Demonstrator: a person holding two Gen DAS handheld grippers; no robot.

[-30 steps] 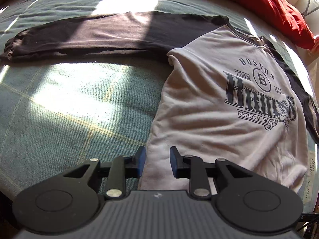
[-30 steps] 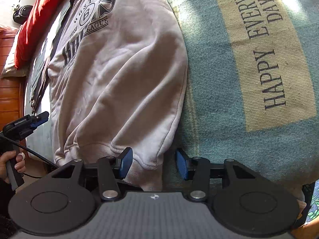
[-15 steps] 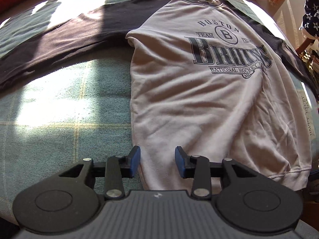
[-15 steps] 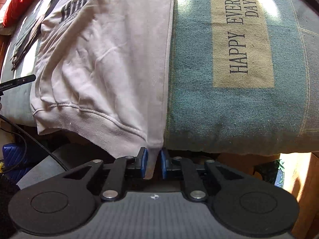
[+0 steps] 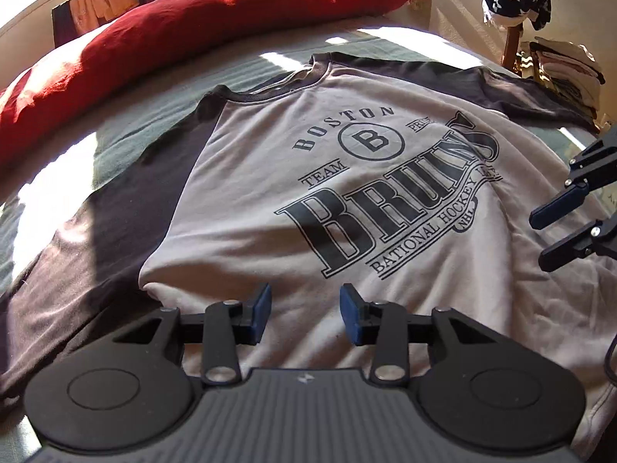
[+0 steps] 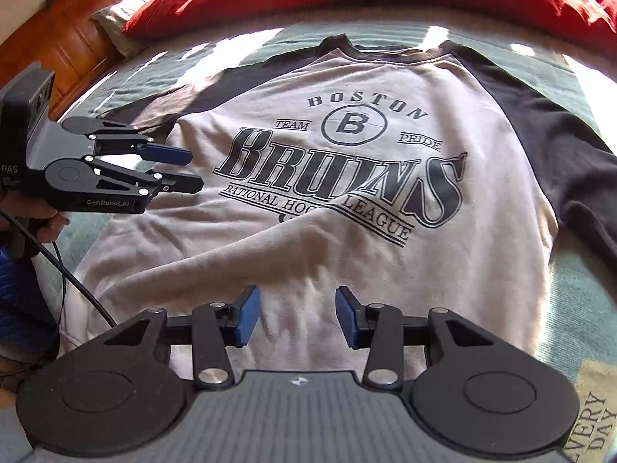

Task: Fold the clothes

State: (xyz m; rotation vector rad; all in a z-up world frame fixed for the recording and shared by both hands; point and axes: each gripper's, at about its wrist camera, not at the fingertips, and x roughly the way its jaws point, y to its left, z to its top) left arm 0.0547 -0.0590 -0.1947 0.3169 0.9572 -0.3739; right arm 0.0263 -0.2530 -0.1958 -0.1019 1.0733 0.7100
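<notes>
A grey Boston Bruins sweatshirt with dark sleeves lies flat, print up, on the bed; it also shows in the right wrist view. My left gripper is open and empty above the shirt's left side, below the armpit. It also shows in the right wrist view, at the shirt's left edge. My right gripper is open and empty above the shirt's lower middle. It also shows in the left wrist view, over the shirt's right side.
The shirt lies on a teal plaid bedspread with a "HAPPY EVERY DAY" patch. A red duvet lies along the head of the bed. Folded clothes are stacked at the far right. A brown headboard is at left.
Both grippers have lifted from the shirt's bottom hem and swung up over its body. The right gripper, shut on the hem corner half a second ago, is now open.
</notes>
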